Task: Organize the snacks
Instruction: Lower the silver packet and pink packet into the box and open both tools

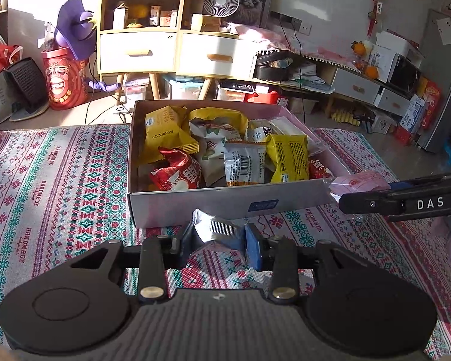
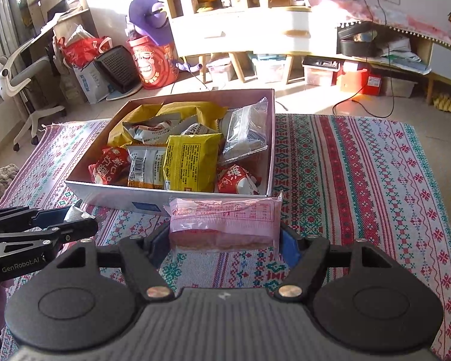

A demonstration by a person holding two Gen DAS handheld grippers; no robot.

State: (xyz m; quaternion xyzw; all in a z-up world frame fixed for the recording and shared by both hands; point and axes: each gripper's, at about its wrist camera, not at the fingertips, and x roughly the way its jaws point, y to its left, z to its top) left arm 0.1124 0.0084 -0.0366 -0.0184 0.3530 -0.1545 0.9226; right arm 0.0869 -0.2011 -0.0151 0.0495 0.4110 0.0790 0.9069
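Both grippers loaded, short of the box (image 2: 171, 194).
Left gripper (image 1: 218, 237) pinches a silver packet (image 1: 216, 228); right gripper (image 2: 224, 237) clamps a pink packet (image 2: 225, 219). Next: carry over the rim, release.

Home living room: wooden shelf unit (image 1: 141, 21), desk fan (image 1: 221, 1), office chair (image 2: 18, 75), patterned tablecloth (image 1: 60, 180).

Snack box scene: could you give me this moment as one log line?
left gripper: shut on silver packet | right gripper: shut on pink packet | both before the snack box | cloth below
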